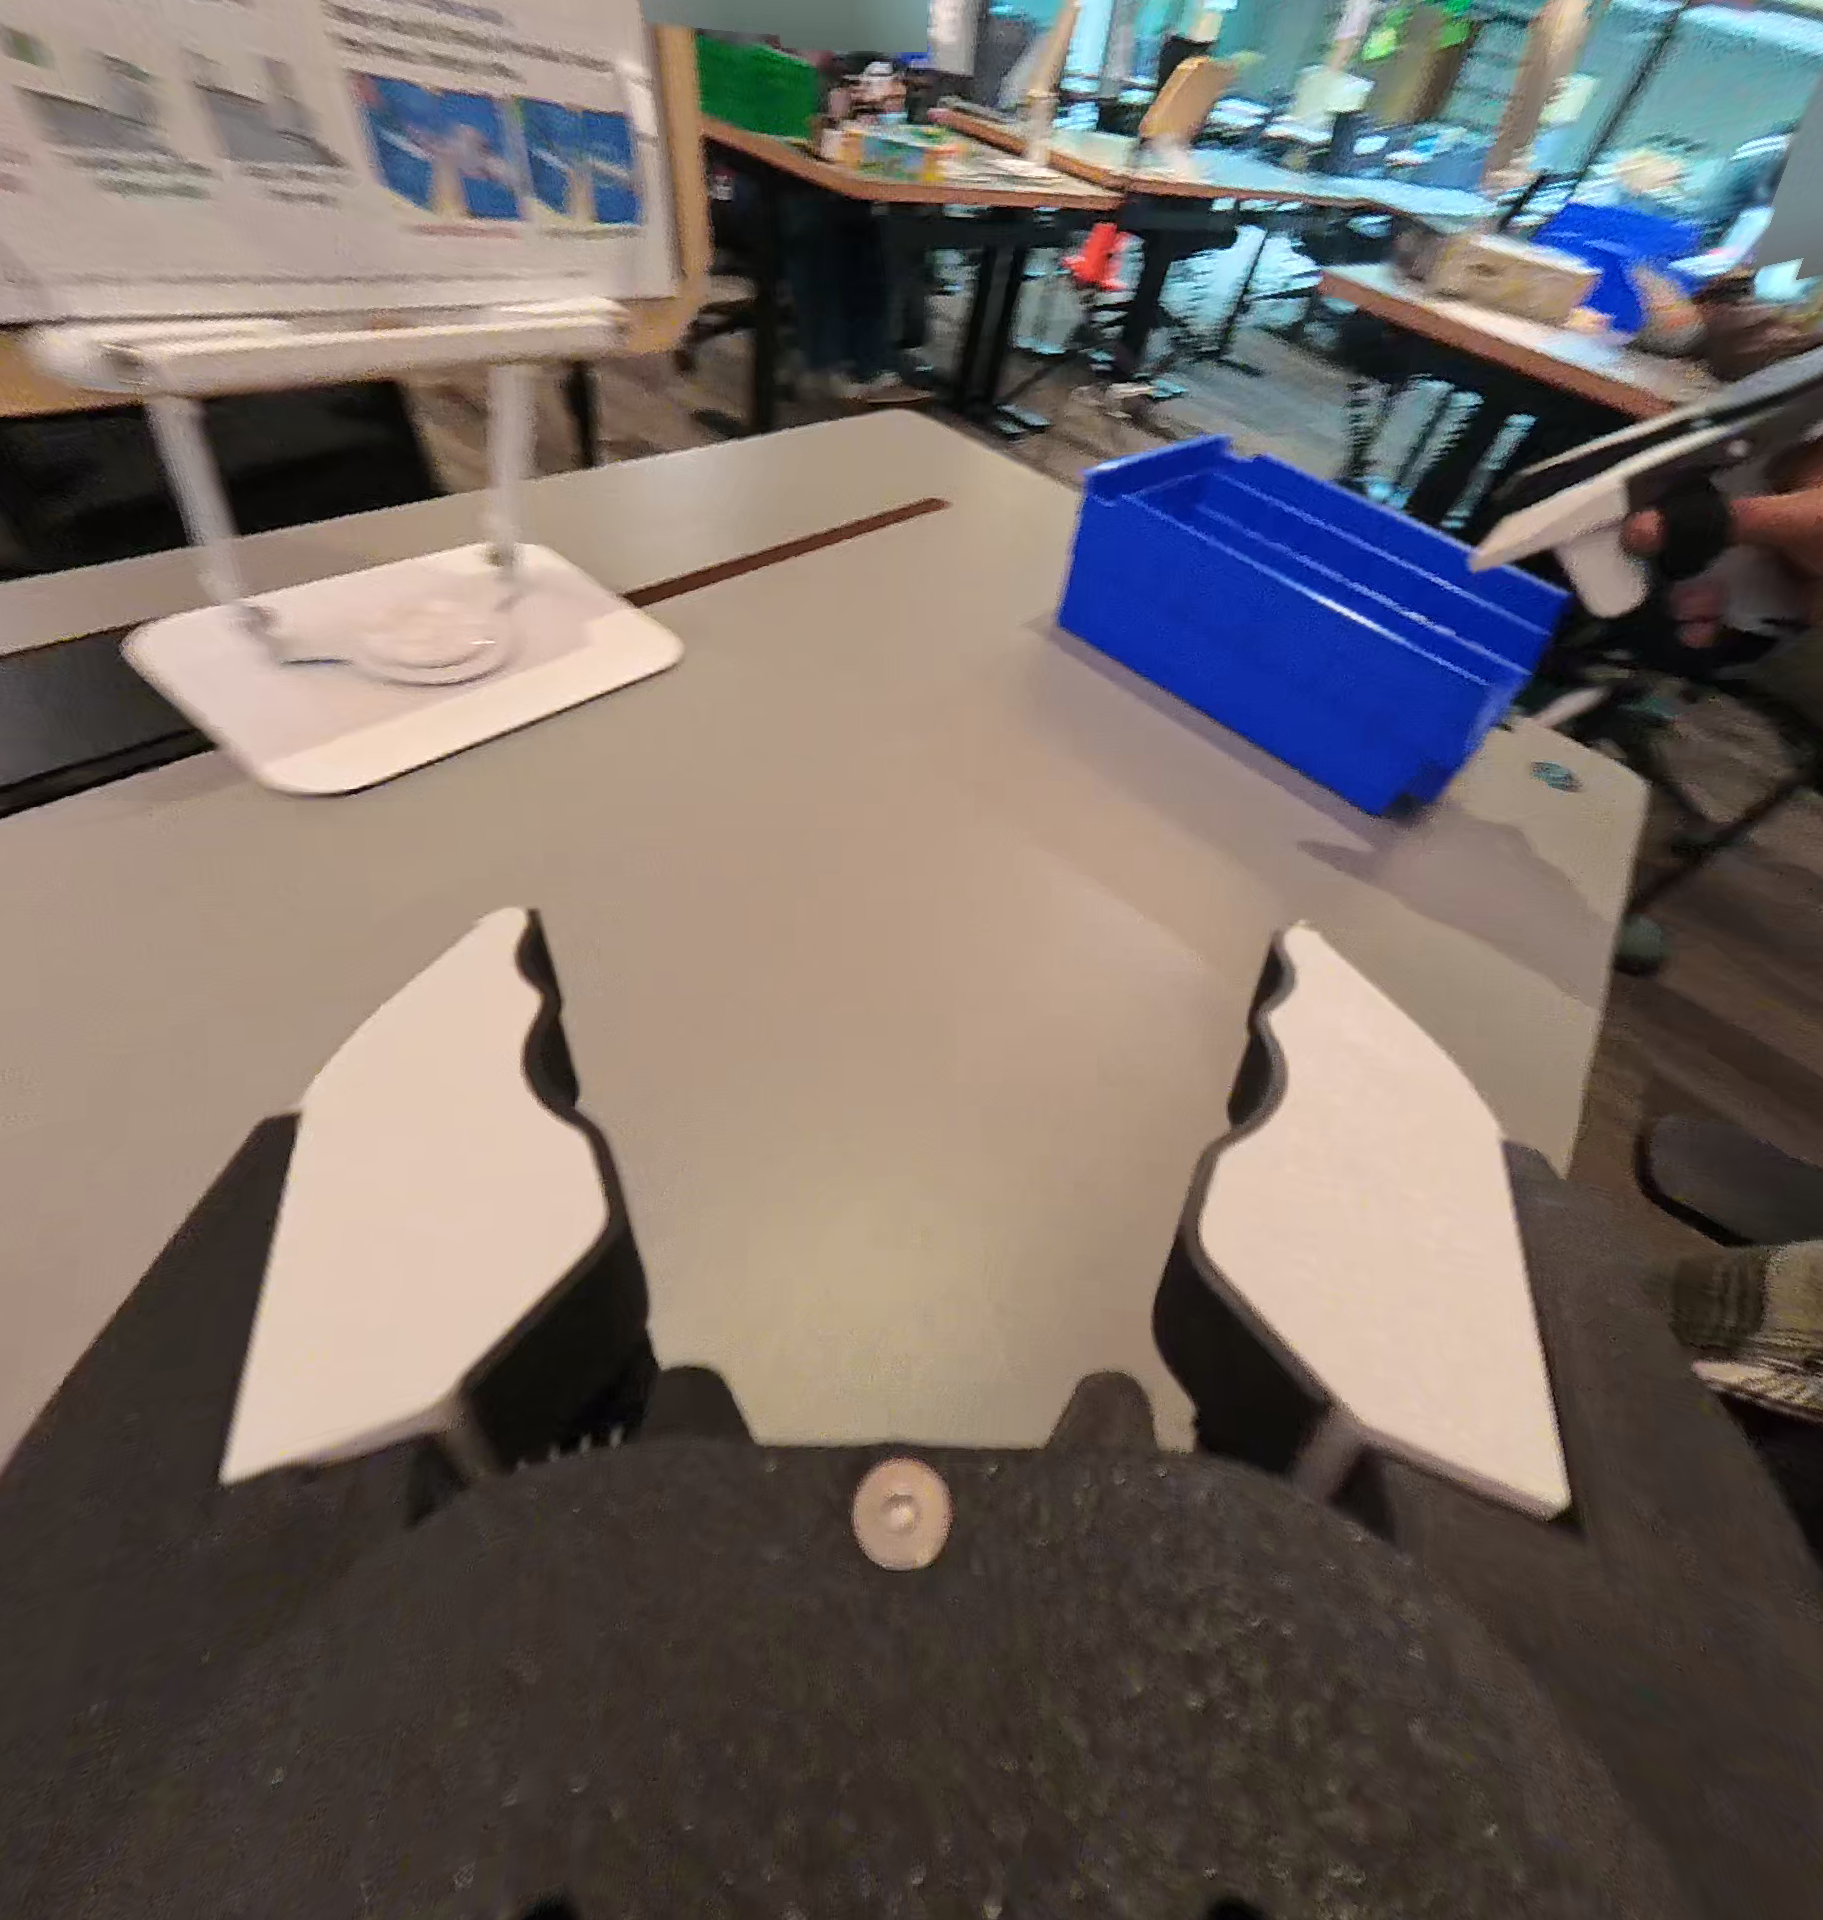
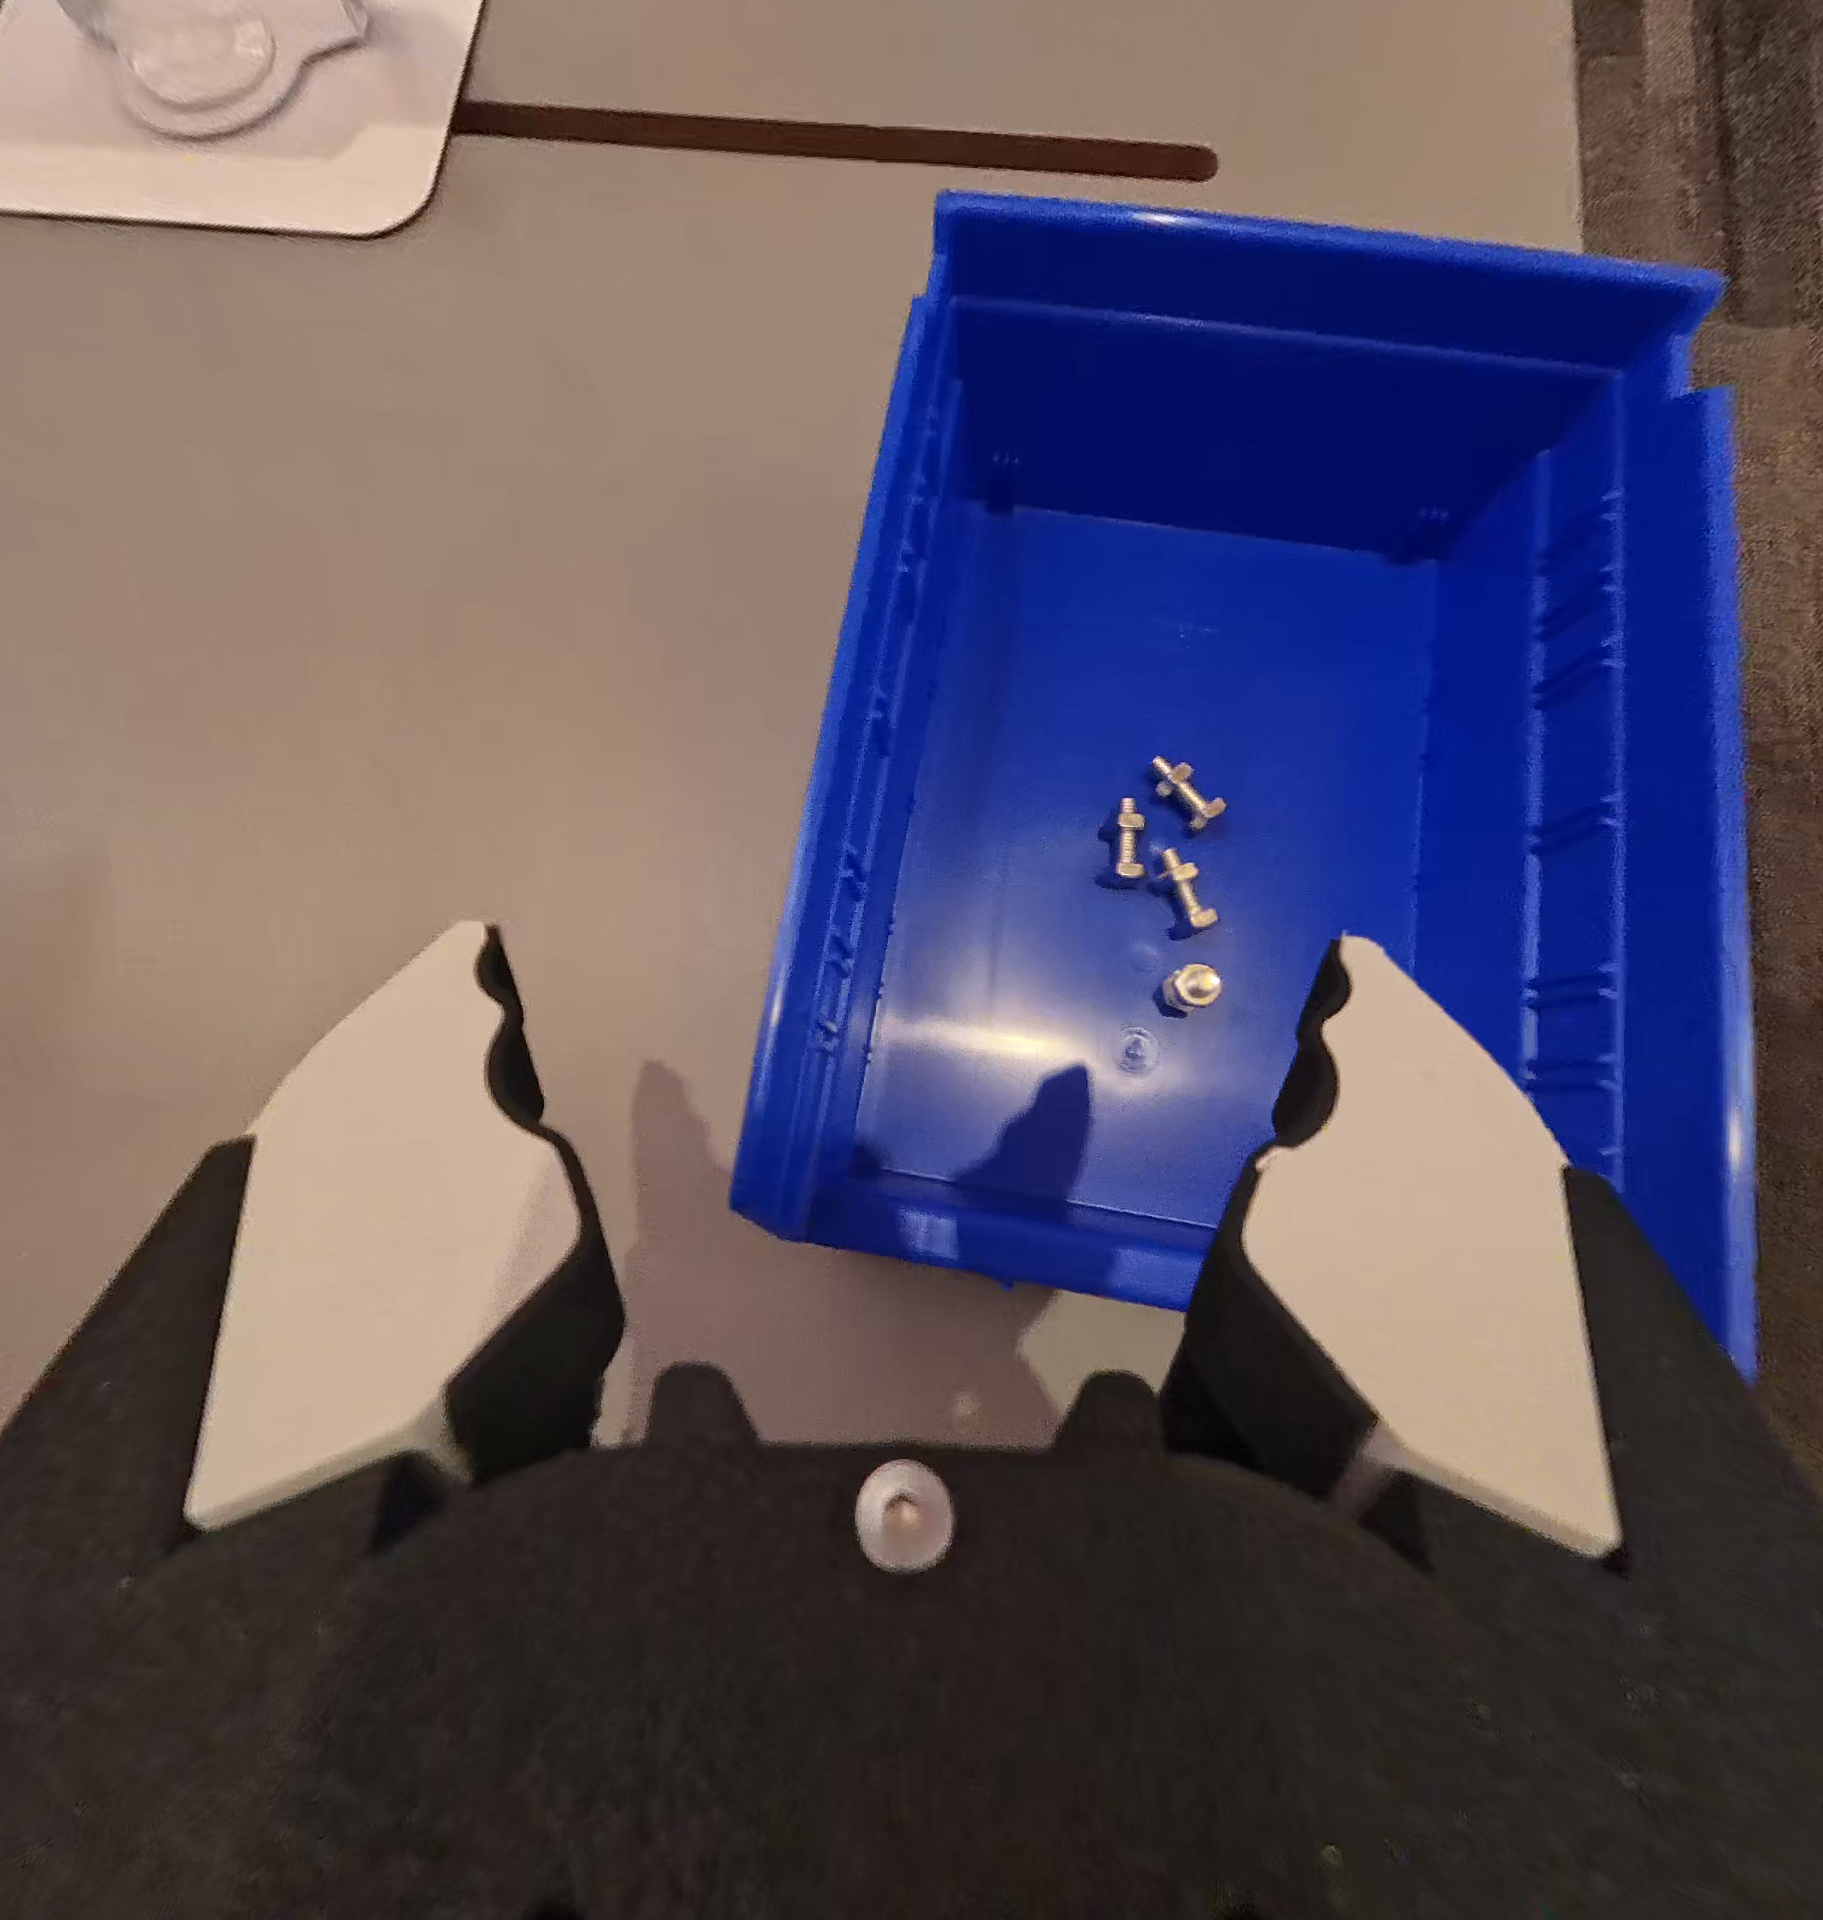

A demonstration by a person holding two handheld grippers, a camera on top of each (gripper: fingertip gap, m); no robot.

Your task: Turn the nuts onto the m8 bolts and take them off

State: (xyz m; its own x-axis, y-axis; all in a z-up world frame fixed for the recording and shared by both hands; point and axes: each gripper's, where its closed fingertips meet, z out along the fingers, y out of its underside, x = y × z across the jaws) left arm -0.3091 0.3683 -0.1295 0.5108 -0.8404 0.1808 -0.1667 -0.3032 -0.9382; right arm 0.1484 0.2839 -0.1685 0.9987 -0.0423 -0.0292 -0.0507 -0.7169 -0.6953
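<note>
The grey table (image 1: 886, 790) filled most of both views as I held my two grippers above it. A blue bin (image 2: 1250, 343) stood at the right of the frame in my right wrist view, and at the upper right in my left wrist view, close to the table's far edge. A white stand base (image 1: 408, 686) sat at the upper left, carrying a printed sign (image 1: 294, 135) on two thin posts, blurred in the left view. A dark slot (image 2: 834, 140) ran across the tabletop between the base and the bin.

My left gripper (image 1: 907, 925) hung over bare table at the centre of the frame, its fingers spread wide with nothing between them. My right gripper (image 2: 912, 935) hovered over the near end of the bin, its fingers likewise wide apart and bare, one fingertip over the table and the other over the bin's inside.

On the bin's floor, right of centre, lay three small silver bolts (image 2: 1161, 842), each with a nut threaded on. A fourth bolt (image 2: 1189, 987) stood on end just below them, nearest my right fingertip.
</note>
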